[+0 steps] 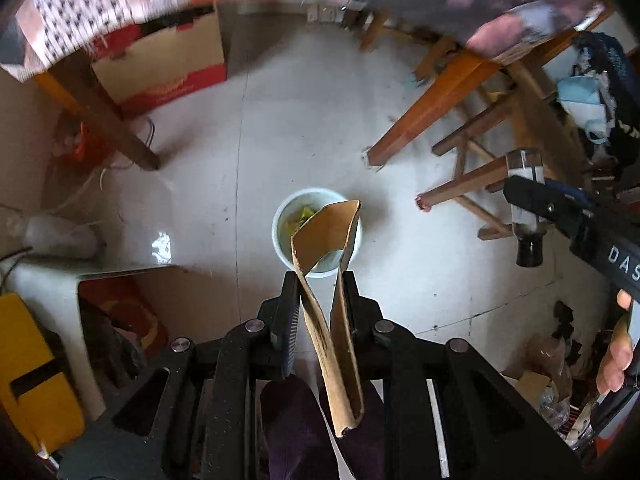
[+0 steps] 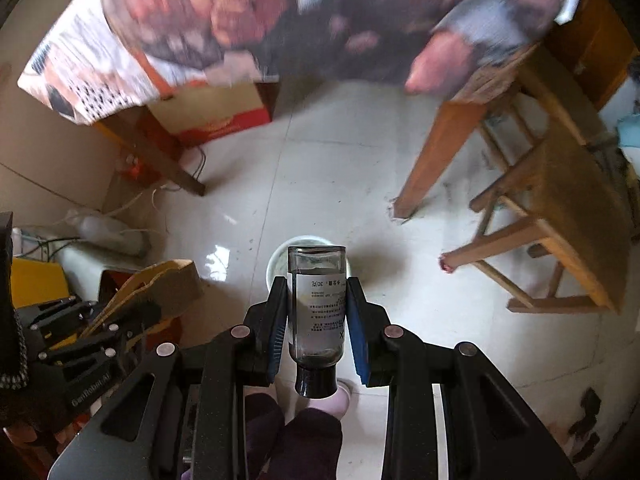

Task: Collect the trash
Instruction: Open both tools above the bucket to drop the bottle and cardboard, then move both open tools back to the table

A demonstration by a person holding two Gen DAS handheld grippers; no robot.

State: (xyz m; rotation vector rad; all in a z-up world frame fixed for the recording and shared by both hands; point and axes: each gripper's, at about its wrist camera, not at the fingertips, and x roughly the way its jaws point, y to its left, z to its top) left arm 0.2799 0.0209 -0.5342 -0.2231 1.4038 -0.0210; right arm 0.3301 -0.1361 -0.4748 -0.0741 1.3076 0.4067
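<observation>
My left gripper (image 1: 319,276) is shut on a folded strip of brown cardboard (image 1: 332,264) and holds it above a white bin (image 1: 286,216) on the floor, which has yellow-green scraps in it. My right gripper (image 2: 317,282) is shut on a clear bottle (image 2: 317,304) with a white label and a black cap, cap towards the camera, held over the same white bin (image 2: 276,254). The right gripper with its bottle (image 1: 525,196) also shows at the right of the left wrist view. The left gripper with its cardboard (image 2: 168,280) shows at the left of the right wrist view.
The floor is pale tile. A table with a patterned cloth (image 1: 80,12) stands behind, its wooden legs (image 1: 96,116) left and right of the bin. A wooden stool (image 2: 560,216) is at the right, a red-and-tan box (image 1: 160,64) under the table, a yellow object (image 1: 32,368) at the left.
</observation>
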